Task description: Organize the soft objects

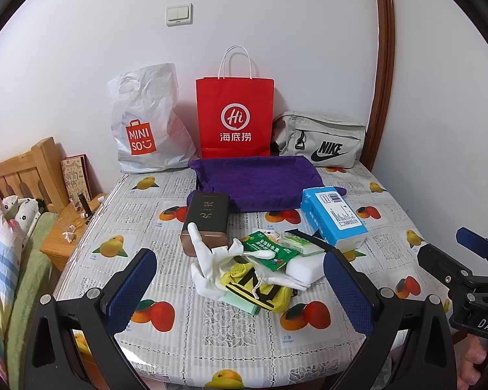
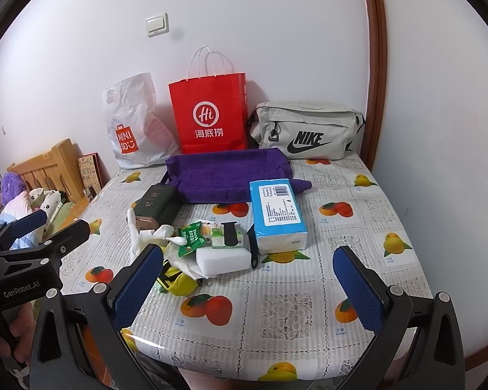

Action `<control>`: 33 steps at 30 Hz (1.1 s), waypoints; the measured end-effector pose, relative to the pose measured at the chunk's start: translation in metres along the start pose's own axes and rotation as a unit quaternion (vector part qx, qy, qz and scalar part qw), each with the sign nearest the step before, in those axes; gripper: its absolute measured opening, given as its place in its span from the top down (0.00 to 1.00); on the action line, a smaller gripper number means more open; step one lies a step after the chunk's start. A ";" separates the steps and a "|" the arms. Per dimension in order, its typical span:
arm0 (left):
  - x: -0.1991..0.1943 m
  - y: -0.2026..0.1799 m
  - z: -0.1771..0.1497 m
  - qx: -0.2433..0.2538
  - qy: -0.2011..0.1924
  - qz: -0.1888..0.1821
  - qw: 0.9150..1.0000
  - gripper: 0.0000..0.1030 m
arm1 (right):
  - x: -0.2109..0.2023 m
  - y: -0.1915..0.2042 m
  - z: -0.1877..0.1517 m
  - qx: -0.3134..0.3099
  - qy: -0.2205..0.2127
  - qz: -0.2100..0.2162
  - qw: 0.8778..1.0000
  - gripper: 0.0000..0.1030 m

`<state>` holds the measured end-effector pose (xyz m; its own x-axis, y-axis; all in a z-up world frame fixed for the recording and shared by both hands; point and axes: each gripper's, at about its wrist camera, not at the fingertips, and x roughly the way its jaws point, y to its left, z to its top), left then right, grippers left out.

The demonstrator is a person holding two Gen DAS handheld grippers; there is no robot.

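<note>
So we're hovering both tools over the table (image 1: 211,341) with the fruit-print cover, and nothing's grabbed yet. Our left gripper (image 1: 240,287) has its jaws wide apart, framing the little pile, and our right gripper (image 2: 249,287) is spread just as wide over bare cloth, holding nothing.

The soft stuff is heaped mid-table: a white glove (image 1: 211,260) with fingers sticking up, a yellow mesh pouch (image 1: 260,292) under it at about 5 o'clock, a white sponge block (image 1: 304,268) at 3 o'clock from the glove, and some green snack packets (image 1: 270,248) on top. Beyond the heap at 12 o'clock sits the purple fabric tray (image 1: 260,178), which we're guessing is where things go. The blue tissue pack (image 1: 333,216) lies at 2 o'clock, and a dark tin (image 1: 208,219) at 11 o'clock touches the glove.

Handling guess: the glove is floppy and weighs nothing, so pinching a finger would just drag it along and maybe pull the pouch's drawstring with it. Better to bite the bunched palm area. The sponge should squash easily, so grip across its short sides, gently. The tissue pack looks light but slick in its plastic wrap; take it across the narrow width, not the ends.
</note>
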<state>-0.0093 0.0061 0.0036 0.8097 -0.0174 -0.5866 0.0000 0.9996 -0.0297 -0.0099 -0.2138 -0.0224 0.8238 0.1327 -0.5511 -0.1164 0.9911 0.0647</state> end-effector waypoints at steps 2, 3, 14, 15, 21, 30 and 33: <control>0.000 0.000 0.000 0.000 0.000 0.000 1.000 0.00 | 0.001 0.001 0.001 -0.001 0.000 0.002 1.000 0.00; 0.001 0.001 0.001 0.001 0.001 0.000 1.000 0.00 | 0.002 0.001 0.001 -0.002 0.000 0.003 1.000 0.00; 0.054 0.036 -0.006 -0.026 0.051 0.030 0.998 0.00 | 0.053 -0.009 -0.012 0.004 0.045 0.009 0.999 0.00; 0.061 0.039 -0.008 -0.029 0.059 0.031 0.997 0.00 | 0.058 -0.010 -0.014 0.004 0.050 0.011 0.999 0.00; 0.095 0.045 -0.026 -0.030 0.094 0.029 0.995 0.00 | 0.085 -0.013 -0.028 0.008 0.077 0.047 0.996 0.00; 0.139 0.062 -0.042 -0.041 0.124 0.043 0.990 0.00 | 0.124 -0.013 -0.040 0.009 0.108 0.061 0.992 0.00; 0.150 0.066 -0.041 -0.042 0.113 0.027 0.992 0.00 | 0.136 -0.015 -0.044 0.013 0.120 0.059 0.991 0.00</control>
<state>0.0882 0.0682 -0.1201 0.6544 0.0227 -0.7558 -0.0968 0.9938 -0.0539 0.0794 -0.2115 -0.1354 0.6488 0.2440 -0.7208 -0.1875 0.9693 0.1593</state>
